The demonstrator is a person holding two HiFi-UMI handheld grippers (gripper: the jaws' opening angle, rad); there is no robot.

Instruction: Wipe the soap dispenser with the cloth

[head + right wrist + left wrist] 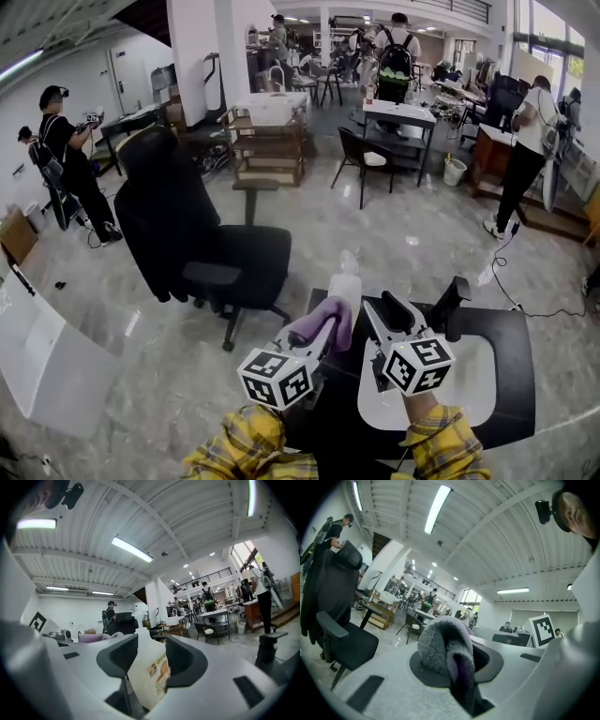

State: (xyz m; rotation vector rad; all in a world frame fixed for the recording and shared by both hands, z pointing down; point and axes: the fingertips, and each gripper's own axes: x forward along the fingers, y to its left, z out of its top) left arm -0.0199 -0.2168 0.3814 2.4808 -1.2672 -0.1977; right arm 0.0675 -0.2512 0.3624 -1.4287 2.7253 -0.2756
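Note:
The soap dispenser point(345, 281) is a white pump bottle with a printed label point(151, 670). It stands between the pads of my right gripper point(382, 309) point(152, 660), which press on its two sides. A grey and purple fleece cloth point(326, 319) point(443, 648) is bunched in my left gripper point(322, 330) point(454, 663), which is shut on it. The cloth sits just left of the bottle and hides its lower part in the head view. In the right gripper view the cloth point(91, 638) shows at the left. Both grippers point level, side by side.
Below the grippers is a black table point(511, 337) with a white inset. A black post point(450, 302) stands just right of my right gripper. A black office chair point(187, 234) is at the left on the marble floor. Several people and desks fill the room beyond.

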